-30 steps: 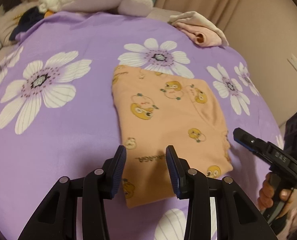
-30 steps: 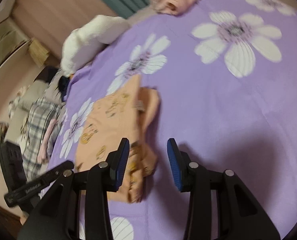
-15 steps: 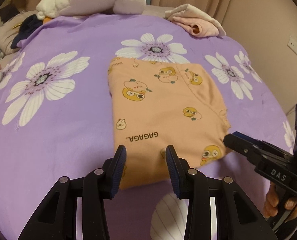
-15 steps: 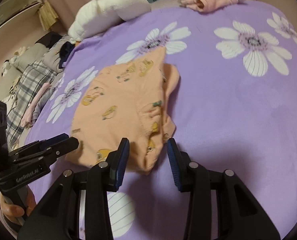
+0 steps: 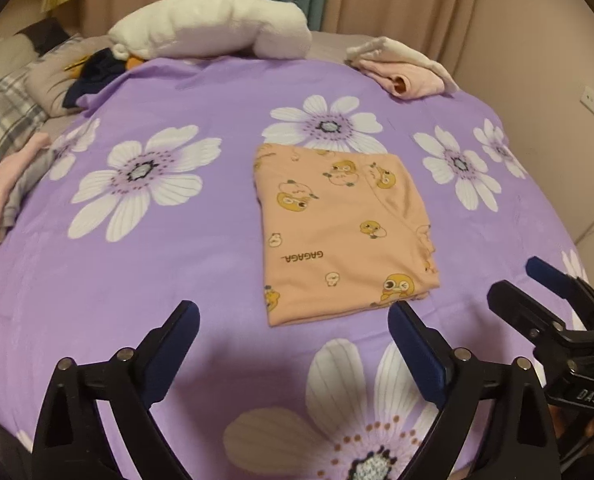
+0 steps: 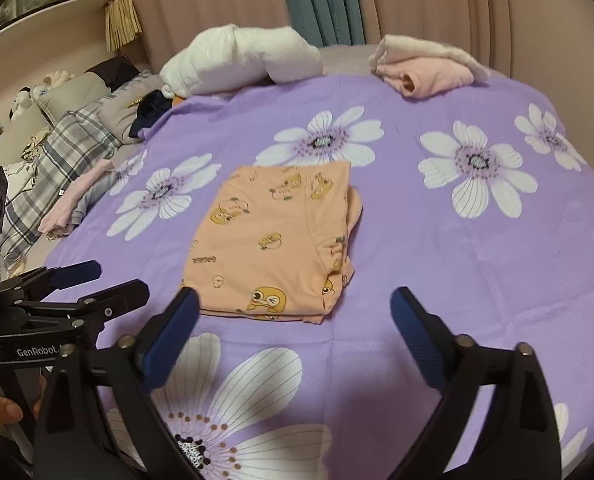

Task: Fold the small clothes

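Folded orange garment [image 5: 343, 232] flat on the purple bed cover [image 5: 177, 264], just ahead of both spread, empty claws, long axis running away from them, left claw [image 5: 293, 330] and right claw [image 6: 293, 312] about equally near.

Open purple sheet [image 5: 225, 264] lies on all 4 sides of the folded peach garment [image 5: 337, 232], flat, nothing on it. Widest clear lanes: near edge and right of the garment. Far edge blocked by white bundle [image 5: 213, 24] and pink folded pile [image 5: 405, 72]. Left edge cluttered: pink-grey clothes [image 6: 77, 204], plaid fabric [image 6: 57, 160]. Left gripper [image 5: 293, 334] and right gripper [image 6: 293, 316] both spread wide, just short of garment's near edge, side by side, not touching.
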